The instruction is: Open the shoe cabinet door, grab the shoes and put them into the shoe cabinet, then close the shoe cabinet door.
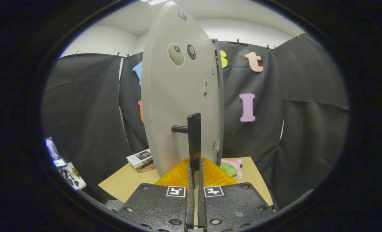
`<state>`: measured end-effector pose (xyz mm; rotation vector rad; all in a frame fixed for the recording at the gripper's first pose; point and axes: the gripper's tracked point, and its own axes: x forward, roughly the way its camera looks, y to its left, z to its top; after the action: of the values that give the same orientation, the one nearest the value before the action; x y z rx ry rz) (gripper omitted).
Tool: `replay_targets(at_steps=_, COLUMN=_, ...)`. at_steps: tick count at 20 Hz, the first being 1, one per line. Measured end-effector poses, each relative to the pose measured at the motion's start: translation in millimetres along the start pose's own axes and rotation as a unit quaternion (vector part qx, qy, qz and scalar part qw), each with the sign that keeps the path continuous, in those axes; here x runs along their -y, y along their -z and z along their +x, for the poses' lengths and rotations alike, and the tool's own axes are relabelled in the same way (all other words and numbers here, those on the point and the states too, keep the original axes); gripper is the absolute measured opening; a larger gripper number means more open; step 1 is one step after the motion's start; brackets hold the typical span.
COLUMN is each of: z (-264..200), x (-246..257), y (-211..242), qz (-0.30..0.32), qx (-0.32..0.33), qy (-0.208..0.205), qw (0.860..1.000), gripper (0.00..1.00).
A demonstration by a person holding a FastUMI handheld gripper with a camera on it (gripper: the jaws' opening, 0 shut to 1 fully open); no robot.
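Observation:
The grey shoe cabinet door (175,103) stands just ahead of me, turned nearly edge-on, with the cabinet's side edge (221,96) right behind it. A black vertical handle bar (194,135) juts off the door on a short black post (179,129). My gripper (195,170) is shut on the lower end of that handle, and both narrow fingers (190,193) press against it from either side. Below the door, beyond the fingers, lies a yellow-orange ridged thing (178,175); I cannot tell what it is.
A light wooden table (123,183) runs under the cabinet. A stack of books (141,159) lies left of the door, and a pink and green soft toy (231,167) lies to its right. Some small packages (66,172) sit low at the far left.

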<state>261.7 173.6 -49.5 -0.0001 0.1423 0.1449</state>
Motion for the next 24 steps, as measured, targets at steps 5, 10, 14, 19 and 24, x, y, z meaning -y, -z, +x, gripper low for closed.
replay_targets(at_steps=5, z=-4.1, x=12.5, y=-1.2, qz=0.009, qx=0.002, qy=0.022, qw=1.0, gripper=0.05)
replay_targets(at_steps=10, z=-4.7, x=4.5, y=-1.9, qz=0.026, qx=0.003, qy=0.0, qw=1.0, gripper=0.04)
replay_targets(at_steps=14, z=-6.5, x=14.7, y=-3.1, qz=0.015, qx=0.007, qy=0.011, qw=1.0, gripper=0.04)
replay_targets(at_steps=19, z=-7.8, x=13.9, y=-7.8, qz=0.018, qx=0.027, qy=0.013, qw=0.999, gripper=0.25)
replay_targets(at_steps=24, z=-9.9, x=11.2, y=-4.3, qz=0.0, qx=0.027, qy=0.0, qw=1.0, gripper=0.84)
